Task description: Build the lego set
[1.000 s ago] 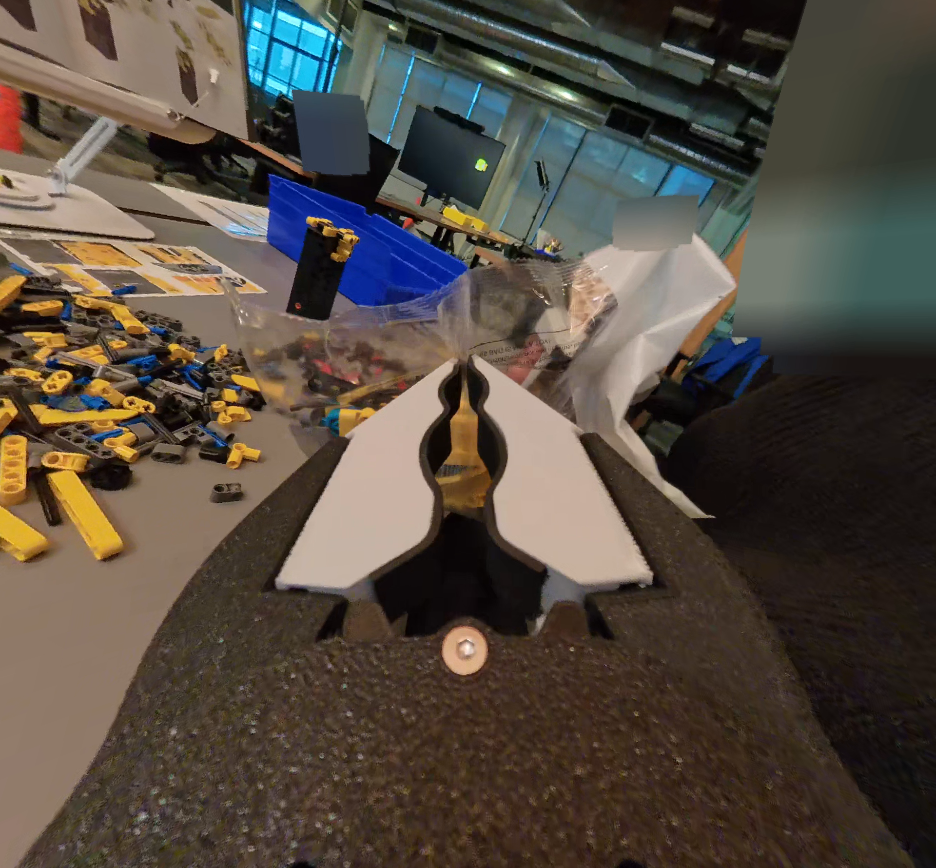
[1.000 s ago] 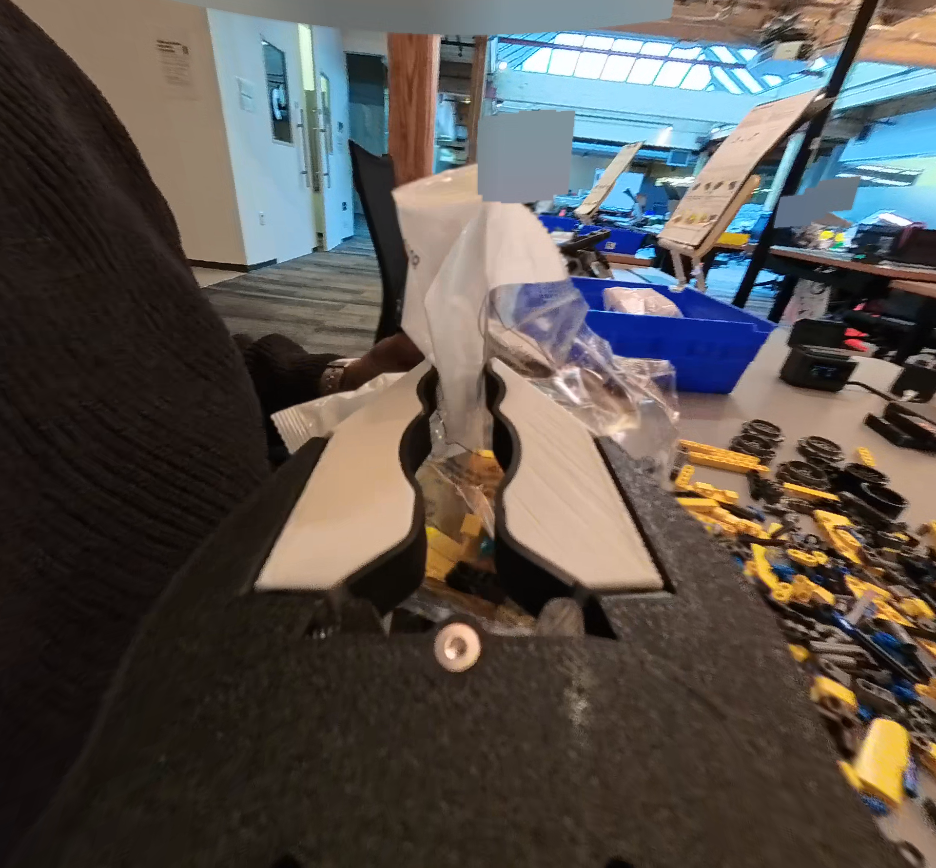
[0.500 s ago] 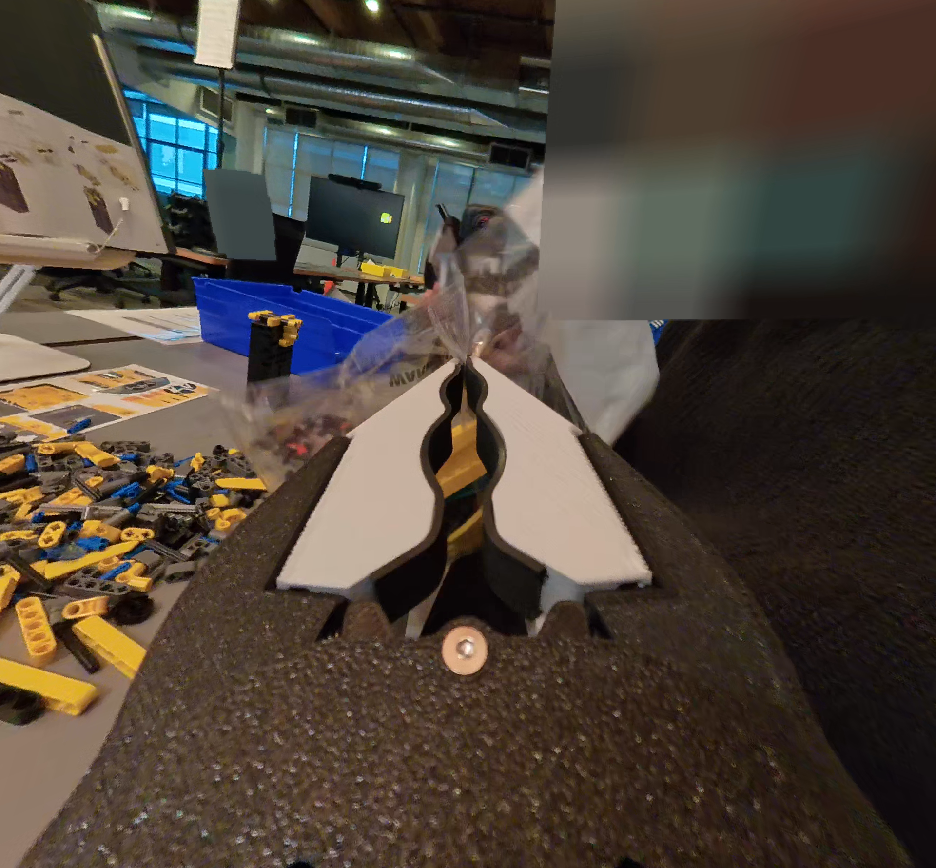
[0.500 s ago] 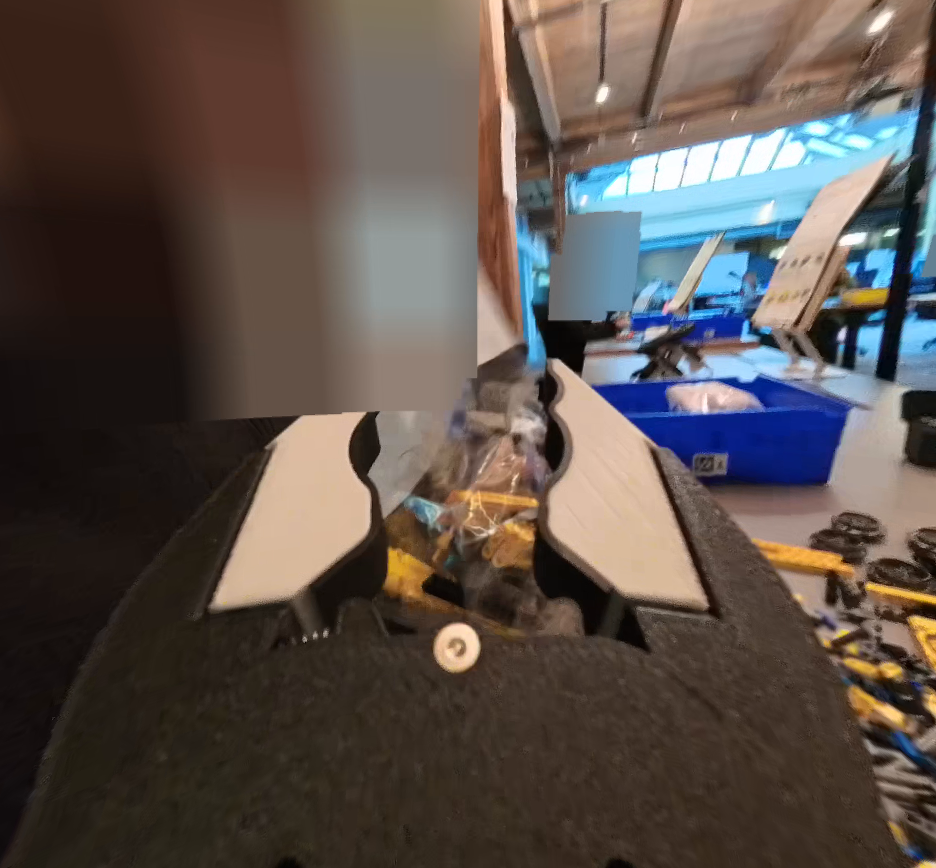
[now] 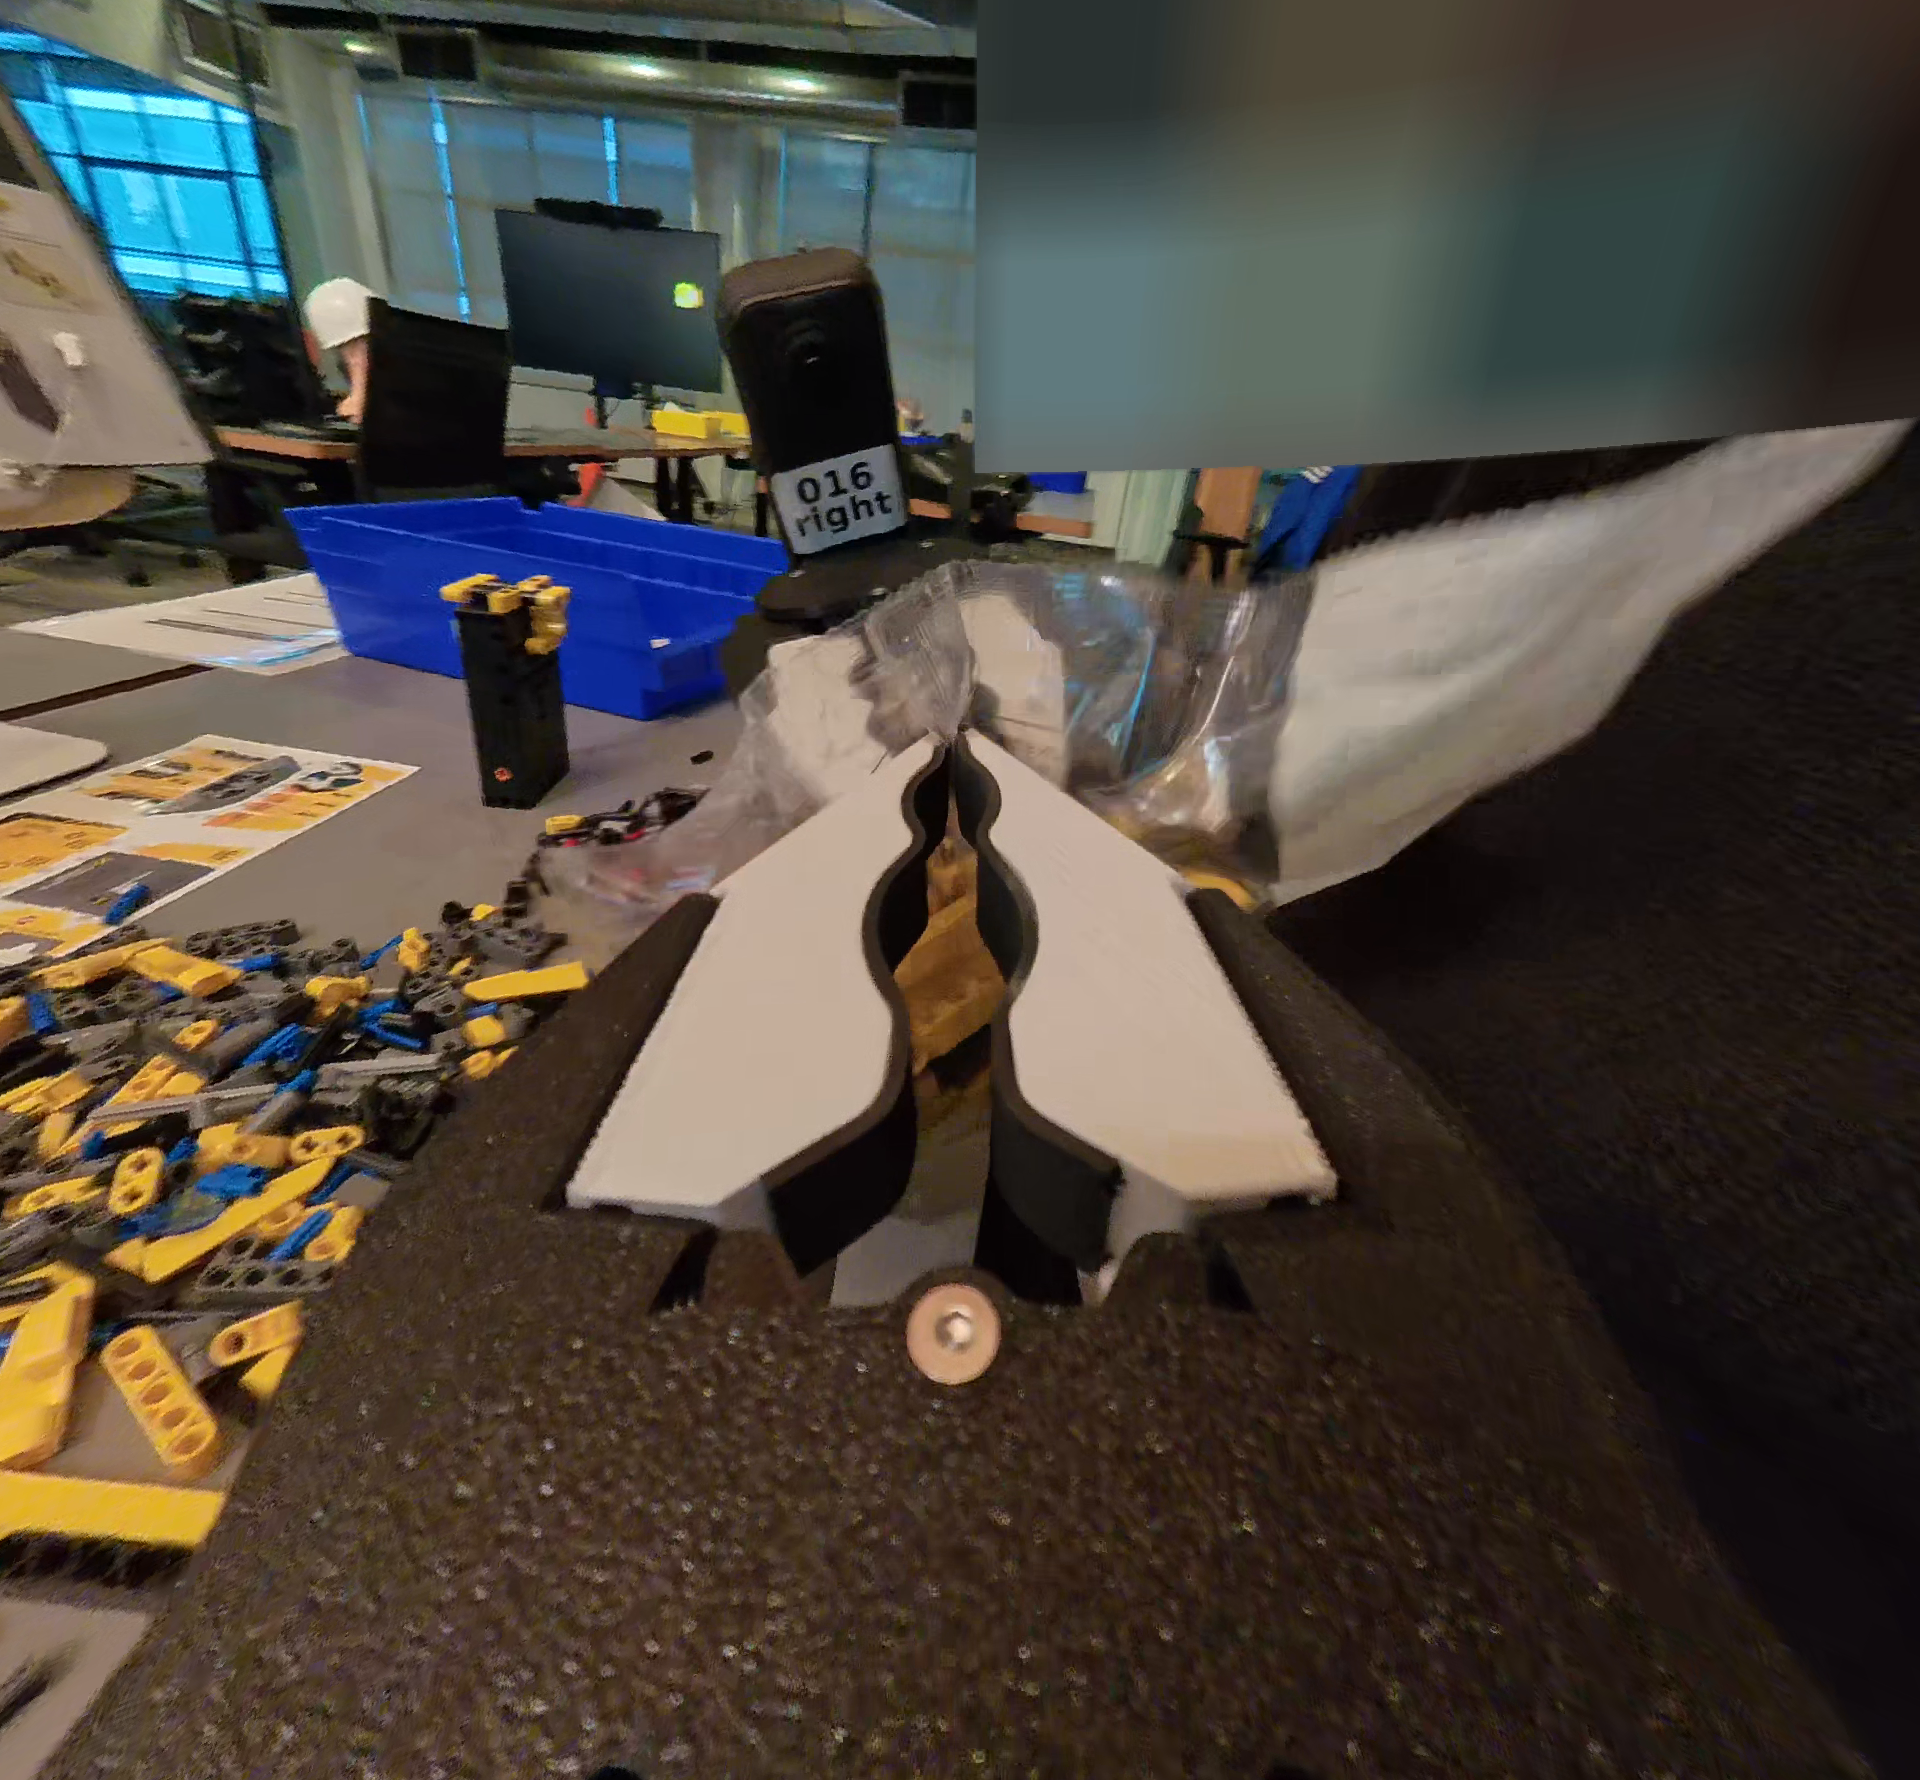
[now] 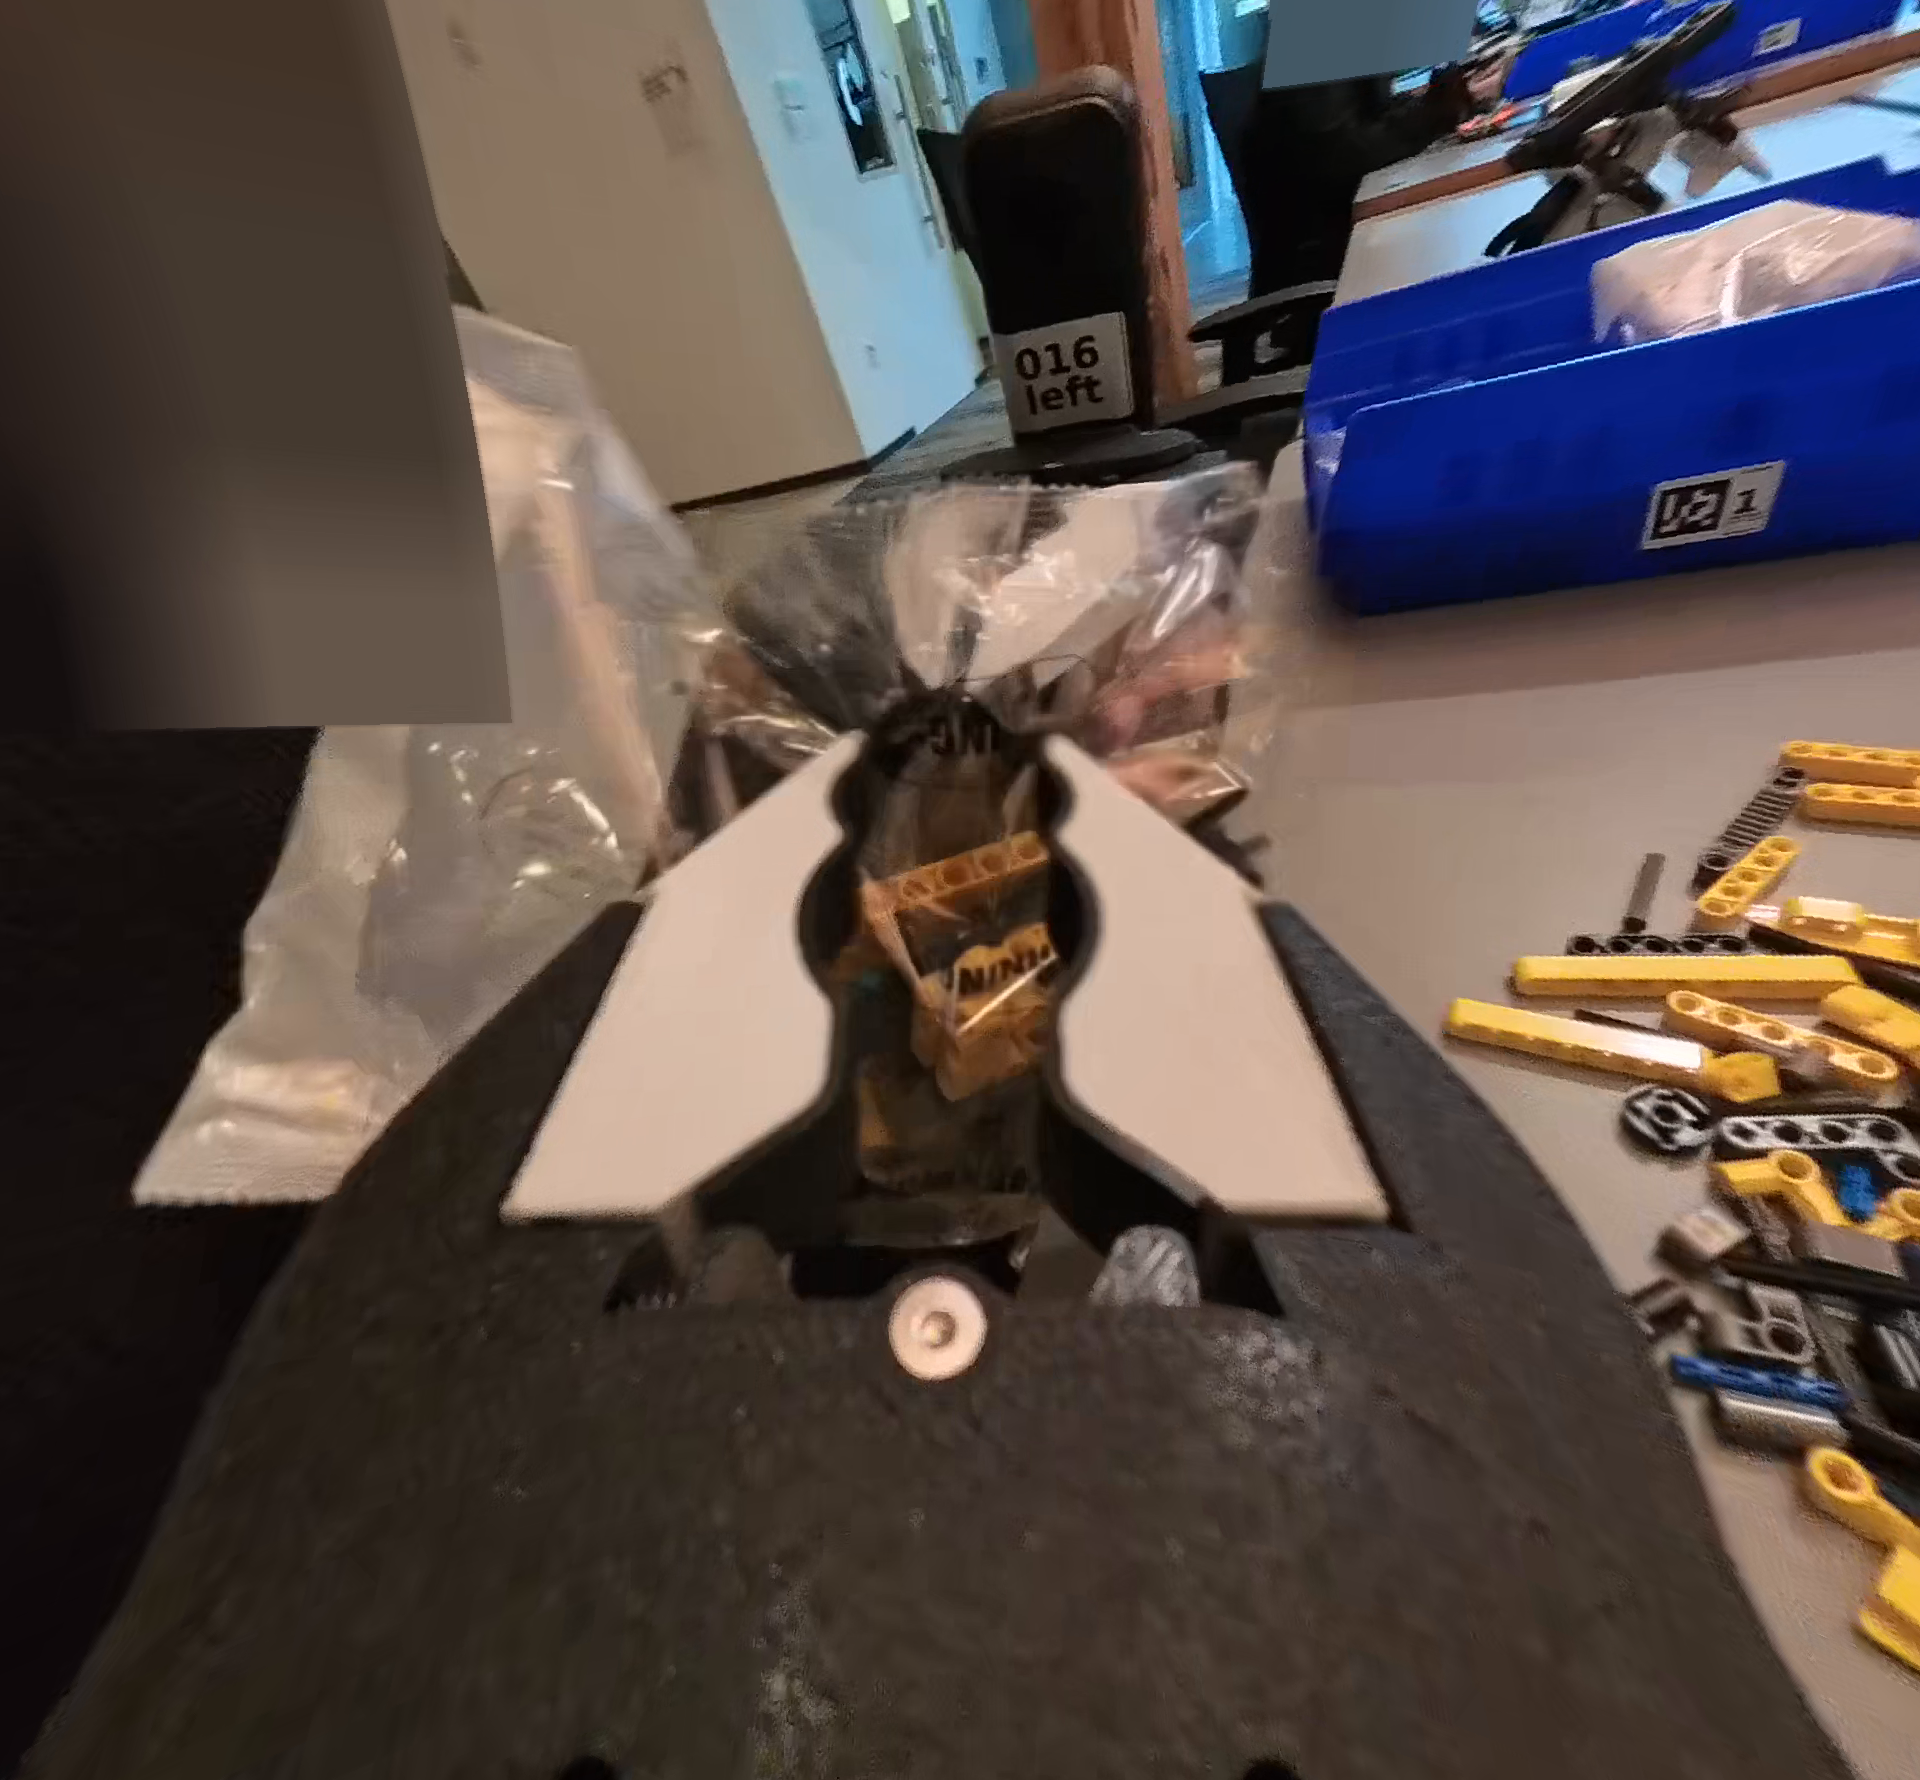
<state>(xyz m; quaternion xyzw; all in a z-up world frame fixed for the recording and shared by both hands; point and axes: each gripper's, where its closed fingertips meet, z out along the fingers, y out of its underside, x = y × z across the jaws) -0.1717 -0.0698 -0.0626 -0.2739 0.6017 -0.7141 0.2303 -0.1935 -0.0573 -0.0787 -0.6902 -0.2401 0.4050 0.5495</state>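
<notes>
The left tool (image 5: pixel 954 743) is pinched together at its tips on the clear plastic bag (image 5: pixel 1081 681), with yellow pieces showing through the gap farther back between the fingers. Half a second ago it gripped the bag the same way, so its hold is unchanged, but the view has swung: the right tool's camera housing now stands straight ahead behind the bag, where before it was out of sight.

The right tool (image 6: pixel 954 743) has its fingers partly apart with the bag's (image 6: pixel 977 618) bunched neck between the tips; the film looks gathered there, yet whether the tips press it cannot be told. Half a second ago these fingers stood wider, with the bag loose between them. A second ago they were clamped on a white bag (image 6: pixel 343 982), which now hangs to the left, beside the dark sleeve (image 6: pixel 125 1003).

The clear bag hangs between the two tools, above the near edge of the grey counter (image 6: pixel 1475 774). Loose yellow, black and blue building pieces (image 5: pixel 208 1086) lie scattered on the counter, a small black-and-yellow tower (image 5: pixel 511 691) stands upright beyond them, and a blue bin (image 5: pixel 582 587) sits behind it.
</notes>
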